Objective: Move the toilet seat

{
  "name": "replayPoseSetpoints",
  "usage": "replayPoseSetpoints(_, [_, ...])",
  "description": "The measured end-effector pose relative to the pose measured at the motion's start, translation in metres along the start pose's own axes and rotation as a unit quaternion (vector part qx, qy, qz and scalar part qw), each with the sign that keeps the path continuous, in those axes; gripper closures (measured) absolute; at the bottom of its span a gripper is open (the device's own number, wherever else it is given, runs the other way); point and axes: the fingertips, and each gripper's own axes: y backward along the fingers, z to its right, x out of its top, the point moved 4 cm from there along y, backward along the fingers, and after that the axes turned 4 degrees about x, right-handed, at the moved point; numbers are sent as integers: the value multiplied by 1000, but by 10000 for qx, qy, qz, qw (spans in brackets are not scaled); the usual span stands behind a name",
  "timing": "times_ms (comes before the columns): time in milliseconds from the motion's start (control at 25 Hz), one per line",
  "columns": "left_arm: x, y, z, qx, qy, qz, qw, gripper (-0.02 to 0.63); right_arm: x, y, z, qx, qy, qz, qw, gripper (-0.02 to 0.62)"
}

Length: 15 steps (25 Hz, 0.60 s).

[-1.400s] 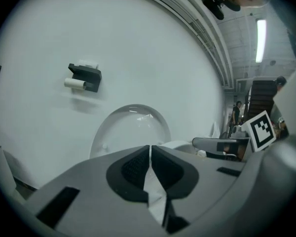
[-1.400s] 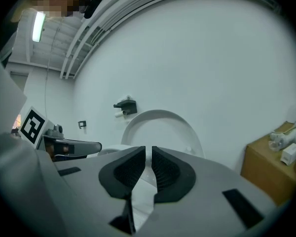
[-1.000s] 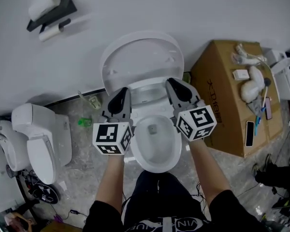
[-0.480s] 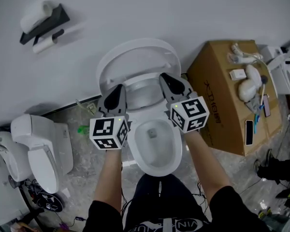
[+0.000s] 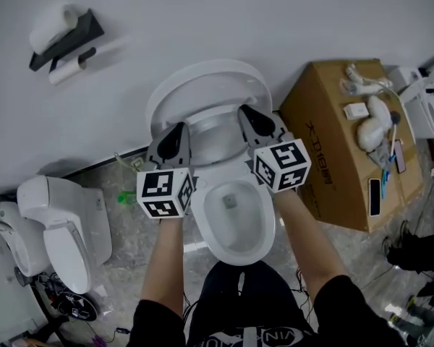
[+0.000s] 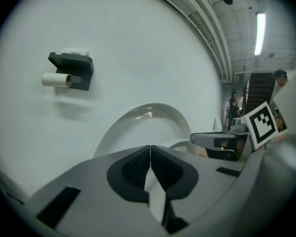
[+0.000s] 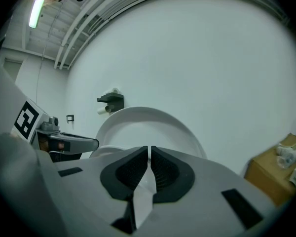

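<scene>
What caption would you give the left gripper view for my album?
Left hand-held gripper, shut and empty, pointing at the raised toilet lid near a wall-mounted toilet roll holder.

Grey floor (image 5: 126,266), toilet (image 5: 235,256), cardboard box (image 5: 333,143)

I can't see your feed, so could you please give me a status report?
Left hand-held gripper shut, empty. Right hand-held gripper just closing, nothing between jaws. Seat up by lid, ungripped. Path clear.
</scene>
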Motion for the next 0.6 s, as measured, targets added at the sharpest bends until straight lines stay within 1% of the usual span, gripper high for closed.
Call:
replayPoseSetpoints(160, [0, 0, -1, -17, -32, -13, 10000, 600, -1, -1, -1, -11, -34, 4, 10000, 577])
replayPoseSetpoints(320, [1, 3, 0, -84, -91, 66, 9999, 600, 2, 3, 0, 163, -141, 118, 9997, 580])
replayPoseSetpoints(480, [10, 17, 8, -144, -315, 285, 9990, 600, 13, 25, -6, 258, 21, 297, 9992, 584])
replayPoseSetpoints(600, [13, 33, 16, -103, -363, 319, 9988, 600, 16, 48, -13, 367, 163, 255, 9989, 587])
